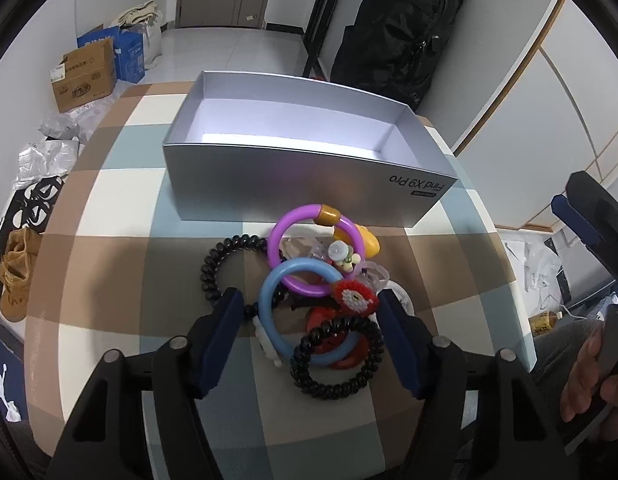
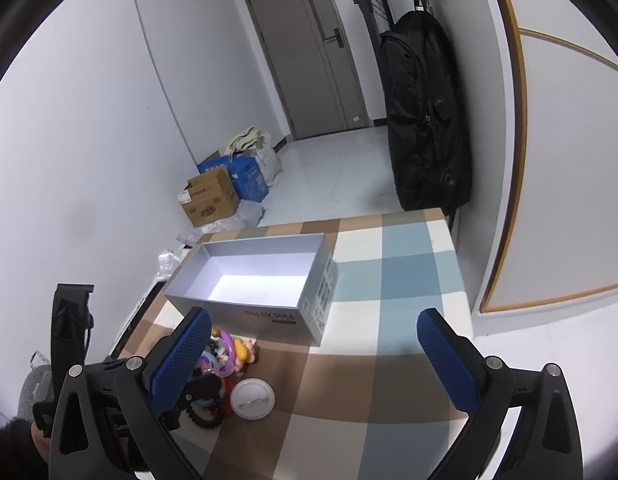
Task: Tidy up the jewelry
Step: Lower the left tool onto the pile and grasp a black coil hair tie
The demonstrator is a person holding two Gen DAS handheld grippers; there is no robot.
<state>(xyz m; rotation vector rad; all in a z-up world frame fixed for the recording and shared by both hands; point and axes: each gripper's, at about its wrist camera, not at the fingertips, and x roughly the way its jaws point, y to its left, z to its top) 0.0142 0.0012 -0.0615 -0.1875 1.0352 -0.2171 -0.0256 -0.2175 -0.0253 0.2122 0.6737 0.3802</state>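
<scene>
Jewelry pile (image 1: 321,292) on the checked counter (image 1: 109,208) just near of the silver box (image 1: 309,184), left gripper (image 1: 311,312) tilted steeply down, fingers (image 1: 225,320) apart astride the blue ring (image 1: 293,312), right gripper (image 2: 315,348) off right, fingers wide, empty.

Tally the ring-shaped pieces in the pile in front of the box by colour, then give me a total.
Black coil hair ties: 2, one at the pile's left, one nearest the camera
Purple ring: 1
Blue ring: 1
Total: 4 rings in plain view; anything buried under them cannot be counted.
</scene>
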